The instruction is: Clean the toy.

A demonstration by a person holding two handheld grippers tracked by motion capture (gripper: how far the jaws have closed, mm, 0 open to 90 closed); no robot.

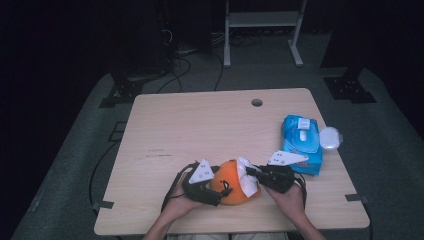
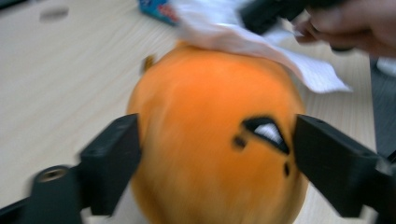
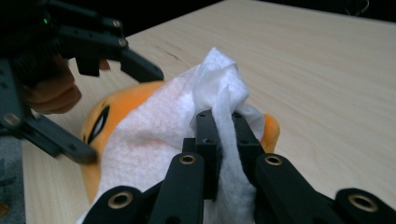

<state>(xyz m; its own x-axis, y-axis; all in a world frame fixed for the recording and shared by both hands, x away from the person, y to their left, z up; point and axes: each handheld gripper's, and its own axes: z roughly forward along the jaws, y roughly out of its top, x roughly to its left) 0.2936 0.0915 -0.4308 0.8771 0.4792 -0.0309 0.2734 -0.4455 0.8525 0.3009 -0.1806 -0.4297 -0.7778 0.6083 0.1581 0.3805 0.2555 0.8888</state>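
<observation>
A: Where's the round orange plush toy with the stitched black face (image 2: pixel 215 158) right now?

B: It sits near your edge of the light wooden table (image 1: pixel 200 125), wedged between the jaws of your left gripper (image 1: pixel 220 192). Those jaws press against both its sides, so you're gripping it to keep it from rolling while you wipe.

A: And the thin white wet wipe (image 3: pixel 187 126)?

B: Your right gripper (image 3: pixel 223 122) is clenched on a bunched fold of it, with the rest draped over the top of the toy just ahead of the jaws. Pinching a fold gives you a pad to drag across the fabric.

A: What lies beyond that?

B: Off to the outer side of your right gripper, the blue wipes pack with a white flip lid (image 1: pixel 301 142) lies flat, with a small round white cap (image 1: pixel 330 137) touching its far side, both close enough for another sheet.
</observation>
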